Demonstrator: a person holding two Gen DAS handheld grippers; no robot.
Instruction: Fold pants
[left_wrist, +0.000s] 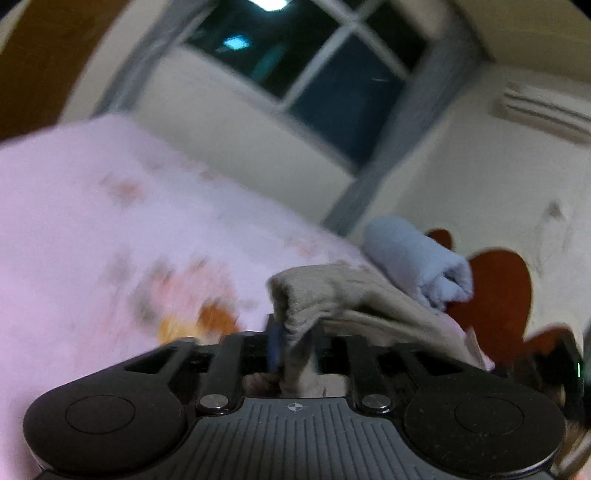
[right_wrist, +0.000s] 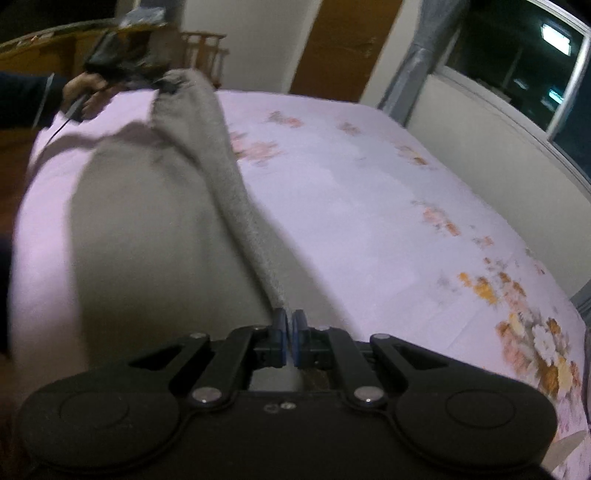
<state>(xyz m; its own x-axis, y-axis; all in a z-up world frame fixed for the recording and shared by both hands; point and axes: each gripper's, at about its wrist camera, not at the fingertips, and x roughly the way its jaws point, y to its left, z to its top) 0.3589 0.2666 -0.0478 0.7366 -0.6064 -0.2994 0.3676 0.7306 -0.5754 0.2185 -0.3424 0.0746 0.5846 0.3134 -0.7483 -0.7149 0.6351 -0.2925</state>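
Fingers (left_wrist: 291, 347) half-buried in blurred grey pants (left_wrist: 332, 295), R edge cut off.

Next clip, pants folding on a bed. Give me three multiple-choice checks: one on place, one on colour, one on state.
1. Where is the rolled blue cloth?
A on the floor
B on the bed, beyond the pants
C on the windowsill

2. What colour are the pants?
A grey
B black
C red

3. How is the right claw?
A wide open
B shut on pants fabric
C holding the blue cloth

Answers:
1 B, it lies on the bed behind the pants.
2 A, they look grey in both views.
3 B, its pads meet on a raised ridge of the fabric.
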